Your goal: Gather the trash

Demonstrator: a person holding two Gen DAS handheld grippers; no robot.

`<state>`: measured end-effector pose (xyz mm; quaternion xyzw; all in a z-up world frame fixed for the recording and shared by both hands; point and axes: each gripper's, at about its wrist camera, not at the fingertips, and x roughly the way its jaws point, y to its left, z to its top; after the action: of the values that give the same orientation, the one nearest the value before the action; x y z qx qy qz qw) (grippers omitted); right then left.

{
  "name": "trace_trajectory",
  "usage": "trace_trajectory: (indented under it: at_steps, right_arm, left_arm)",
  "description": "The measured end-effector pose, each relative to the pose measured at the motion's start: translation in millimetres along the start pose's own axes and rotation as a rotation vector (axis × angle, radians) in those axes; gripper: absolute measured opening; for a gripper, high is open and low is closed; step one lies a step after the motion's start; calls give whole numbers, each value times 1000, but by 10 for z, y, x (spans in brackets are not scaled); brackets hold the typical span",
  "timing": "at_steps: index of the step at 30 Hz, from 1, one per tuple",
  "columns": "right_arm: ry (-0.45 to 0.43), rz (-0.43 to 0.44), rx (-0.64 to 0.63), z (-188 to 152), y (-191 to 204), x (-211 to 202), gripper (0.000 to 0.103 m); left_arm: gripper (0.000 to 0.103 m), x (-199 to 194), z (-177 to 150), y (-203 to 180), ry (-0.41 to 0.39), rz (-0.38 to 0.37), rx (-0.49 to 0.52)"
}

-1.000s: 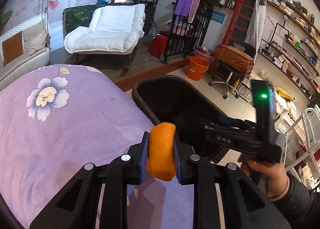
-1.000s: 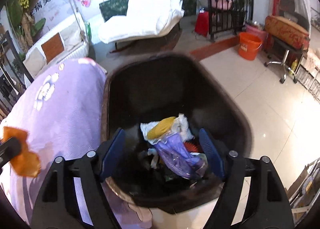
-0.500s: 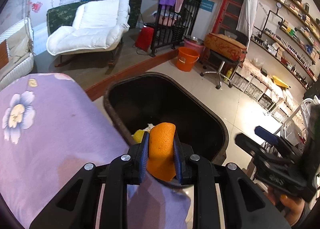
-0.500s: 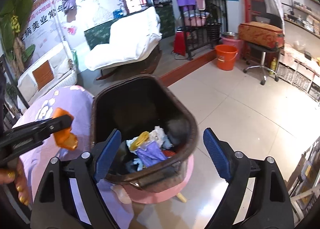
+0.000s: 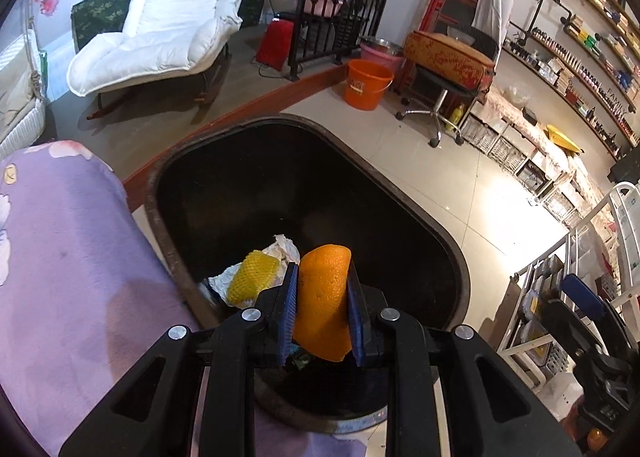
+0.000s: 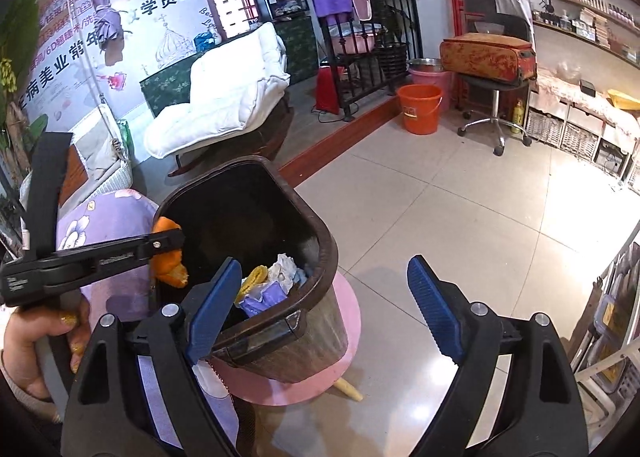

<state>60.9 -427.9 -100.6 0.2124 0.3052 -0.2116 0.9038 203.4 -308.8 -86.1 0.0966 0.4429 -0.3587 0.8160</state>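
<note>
My left gripper (image 5: 321, 289) is shut on a piece of orange peel (image 5: 323, 305) and holds it over the near rim of the dark brown trash bin (image 5: 448, 253). In the right wrist view the peel (image 6: 170, 255) hangs at the bin's left rim (image 6: 326, 241). Inside the bin lie a yellow net (image 5: 252, 277), crumpled white paper (image 5: 286, 247) and a purple wrapper (image 6: 262, 299). My right gripper (image 6: 324, 305) is open and empty, back from the bin on its right side.
The bin stands on a pink stool (image 6: 348, 321) beside the purple flowered tablecloth (image 5: 72, 257). An orange bucket (image 6: 420, 107), a swivel stool with a red case (image 6: 488, 57), a white lounge chair (image 5: 160, 41) and shelving (image 5: 568, 69) stand around the tiled floor.
My left gripper has carried the peel from over the tablecloth to over the bin's opening. My right gripper has drawn back and up from the bin, staying open.
</note>
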Motion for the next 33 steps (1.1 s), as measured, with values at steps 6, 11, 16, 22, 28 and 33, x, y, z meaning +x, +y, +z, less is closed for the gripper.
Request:
trace_trajectory:
  at_steps: [6,11,16,22,28,33]
  right_arm:
    - [4,-2,5,-32,-10,23,86]
    - [-5,-22,4,-36,-39,14,89]
    - [-35,-46,2,-35,-35,-49,94]
    - [-56,-21,-18,-17,105,-129,96]
    - [-109,20,-63,-32,369,-297,98]
    - [-161,74,-122,-96,706,-466,98]
  left_arm:
    - [43,73,32,-41,17,10,28]
    - [77,-152,24,-70,-79,18,39]
    - [89,-514,-85,-84,-178,47,48]
    - [98,-997,-286,-29,-291,104,42]
    - [98,-1419,-519,98,-382,210,14]
    - [98,-1741,-799,242,-444,341,-34]
